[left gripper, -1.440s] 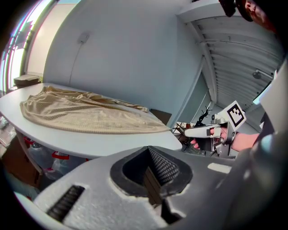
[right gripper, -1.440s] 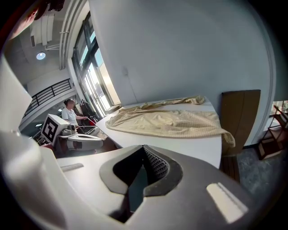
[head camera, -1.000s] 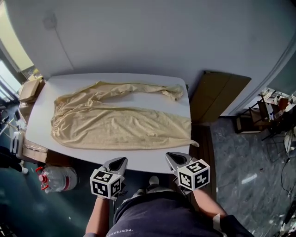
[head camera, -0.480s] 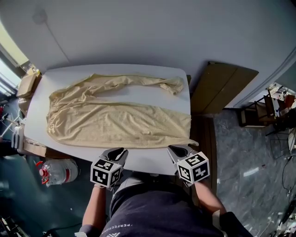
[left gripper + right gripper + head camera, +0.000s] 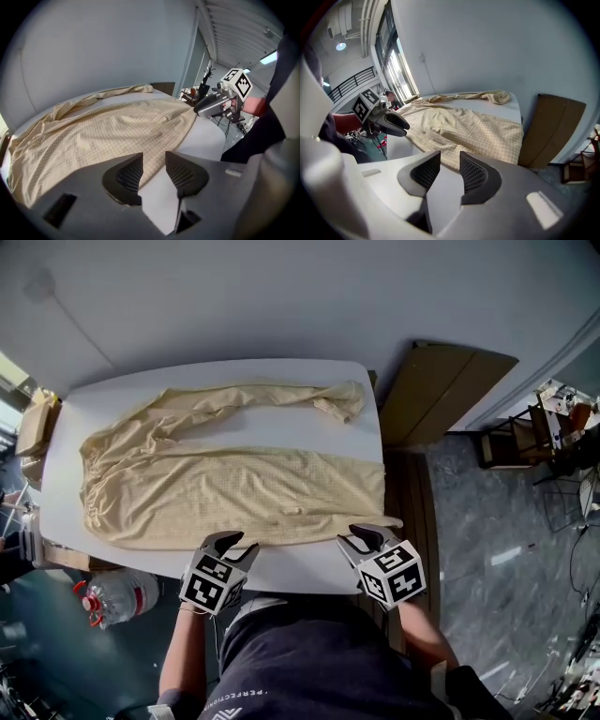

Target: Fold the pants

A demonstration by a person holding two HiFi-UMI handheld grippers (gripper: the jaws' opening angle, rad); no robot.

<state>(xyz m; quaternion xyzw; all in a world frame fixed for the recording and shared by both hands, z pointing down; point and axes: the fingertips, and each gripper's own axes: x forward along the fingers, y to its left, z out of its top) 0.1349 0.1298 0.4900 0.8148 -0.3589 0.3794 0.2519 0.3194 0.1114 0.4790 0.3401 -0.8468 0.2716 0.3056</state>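
Note:
Pale yellow checked pants [image 5: 234, 488] lie spread flat on a white table [image 5: 281, 432], waistband at the left, one leg along the near side, the other bent along the far side. My left gripper [image 5: 230, 542] hovers over the table's near edge, just short of the near leg's hem edge. In the left gripper view its jaws [image 5: 153, 157] have just been opening and hold nothing, with pants [image 5: 108, 131] beyond. My right gripper [image 5: 361, 538] hangs near the leg's cuff corner. Its jaws [image 5: 450, 157] have also just been opening and are empty, above table and pants [image 5: 464, 126].
A brown board [image 5: 441, 395] leans against the wall right of the table. A water bottle [image 5: 117, 596] stands on the floor at the near left. Cardboard boxes [image 5: 33, 423] sit beside the table's left end. A cluttered stand [image 5: 562, 427] is at the far right.
Both grippers have moved forward and down to the table's near edge. Their jaws, shut before, now stand apart.

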